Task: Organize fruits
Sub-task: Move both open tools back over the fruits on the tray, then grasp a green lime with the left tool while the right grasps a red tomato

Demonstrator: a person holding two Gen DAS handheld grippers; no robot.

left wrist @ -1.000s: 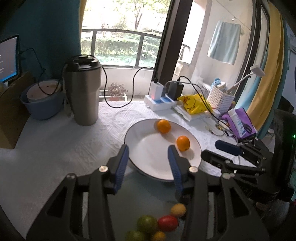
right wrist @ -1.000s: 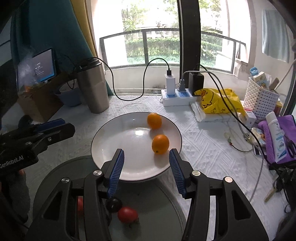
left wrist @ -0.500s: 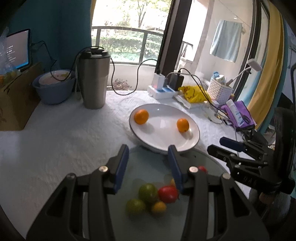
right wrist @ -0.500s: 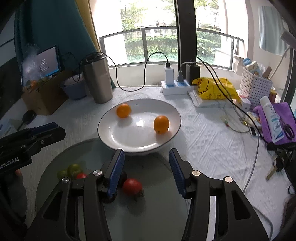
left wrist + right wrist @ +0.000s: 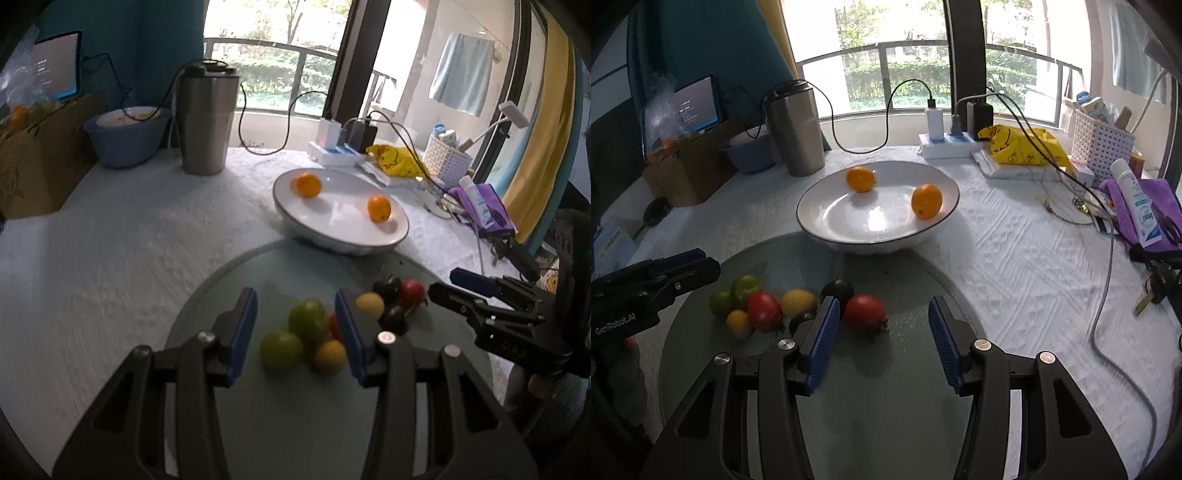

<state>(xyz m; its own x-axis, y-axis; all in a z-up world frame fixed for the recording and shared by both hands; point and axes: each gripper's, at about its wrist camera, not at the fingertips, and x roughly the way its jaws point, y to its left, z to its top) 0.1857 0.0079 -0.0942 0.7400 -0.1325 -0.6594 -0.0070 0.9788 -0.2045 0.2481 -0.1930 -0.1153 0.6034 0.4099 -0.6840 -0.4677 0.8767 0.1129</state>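
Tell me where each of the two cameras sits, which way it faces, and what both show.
Left wrist: rides the left gripper, open above the glass tray, facing the window; green fruits between its fingers; right gripper at right.
Right wrist: rides the right gripper, open, also facing the window; a red tomato between its fingers; left gripper at left.
Shared: white plate with two oranges, steel tumbler, power strip.

White lettering "GenRobot.AI" runs along the black body of the left gripper (image 5: 676, 275). Print on the tube (image 5: 1137, 210) and the screen (image 5: 698, 105) is too small to read.
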